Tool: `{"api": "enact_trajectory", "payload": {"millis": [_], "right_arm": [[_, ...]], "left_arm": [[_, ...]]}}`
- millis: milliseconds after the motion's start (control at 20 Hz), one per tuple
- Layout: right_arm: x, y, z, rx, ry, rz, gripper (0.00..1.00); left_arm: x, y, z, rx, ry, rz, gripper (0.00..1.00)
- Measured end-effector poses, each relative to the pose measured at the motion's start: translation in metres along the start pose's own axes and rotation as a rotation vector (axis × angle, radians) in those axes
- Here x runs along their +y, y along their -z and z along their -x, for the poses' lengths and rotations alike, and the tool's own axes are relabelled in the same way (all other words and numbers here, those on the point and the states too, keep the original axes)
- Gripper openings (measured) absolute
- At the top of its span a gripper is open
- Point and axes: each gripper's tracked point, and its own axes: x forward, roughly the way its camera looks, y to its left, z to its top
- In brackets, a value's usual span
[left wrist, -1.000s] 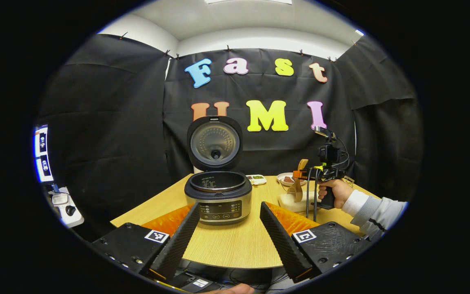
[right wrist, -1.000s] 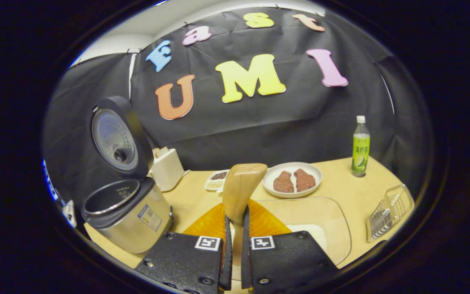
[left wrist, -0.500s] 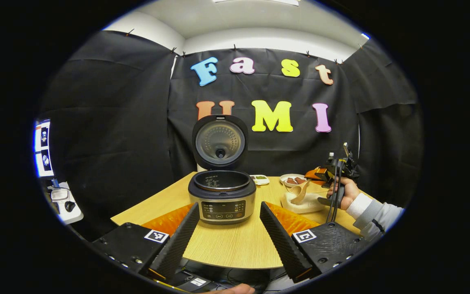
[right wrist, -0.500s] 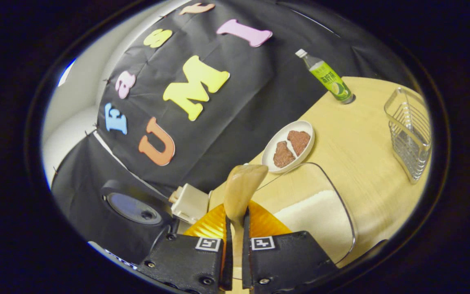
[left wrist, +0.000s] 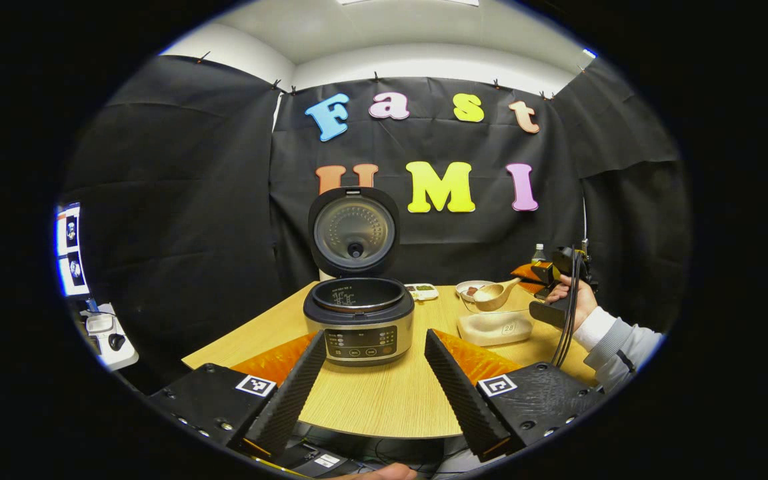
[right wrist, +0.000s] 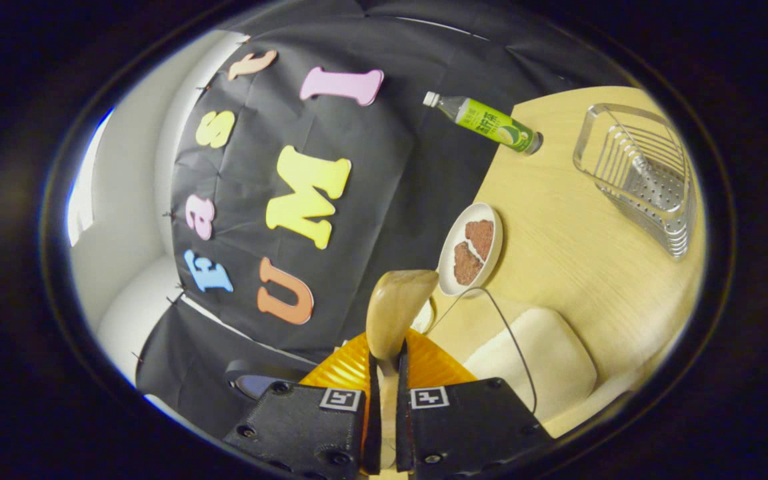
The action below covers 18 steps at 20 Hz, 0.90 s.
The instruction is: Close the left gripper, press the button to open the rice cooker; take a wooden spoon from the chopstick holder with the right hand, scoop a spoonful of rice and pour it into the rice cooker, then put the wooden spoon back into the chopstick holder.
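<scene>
Left gripper [left wrist: 374, 380] fingers apart, hovering at the near bench [left wrist: 371, 400] edge in front of the rice cooker [left wrist: 359, 320], lid up. Right gripper [right wrist: 384, 407] fingers clamped on the wooden spoon [right wrist: 394, 313] handle, rolled sideways, spoon bowl held above the clear rice container [left wrist: 496, 327] toward the bench's right edge. Plate [right wrist: 471, 248] and bottle [right wrist: 491, 123] toward the back.

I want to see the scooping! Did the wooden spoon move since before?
Yes. The wooden spoon swung from upright to lying level, its bowl above the rice container.
</scene>
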Motion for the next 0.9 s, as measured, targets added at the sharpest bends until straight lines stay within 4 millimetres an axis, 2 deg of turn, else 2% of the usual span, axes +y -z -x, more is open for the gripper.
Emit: {"api": "enact_trajectory", "payload": {"millis": [200,350,650,900], "right_arm": [[0.015,-0.014,0.010,-0.027,-0.053,-0.110,0.13],[0.035,-0.013,0.015,-0.022,-0.086,-0.185,0.13],[0.076,0.004,0.015,-0.003,-0.110,-0.270,0.12],[0.109,0.034,0.000,0.021,-0.092,-0.251,0.13]], "left_arm": [[0.004,-0.002,0.004,-0.005,-0.009,-0.003,0.94],[0.007,-0.004,0.007,-0.007,-0.010,0.009,0.95],[0.021,-0.011,0.018,-0.026,-0.024,0.030,0.95],[0.039,-0.010,0.031,-0.050,-0.033,0.051,0.94]]}}
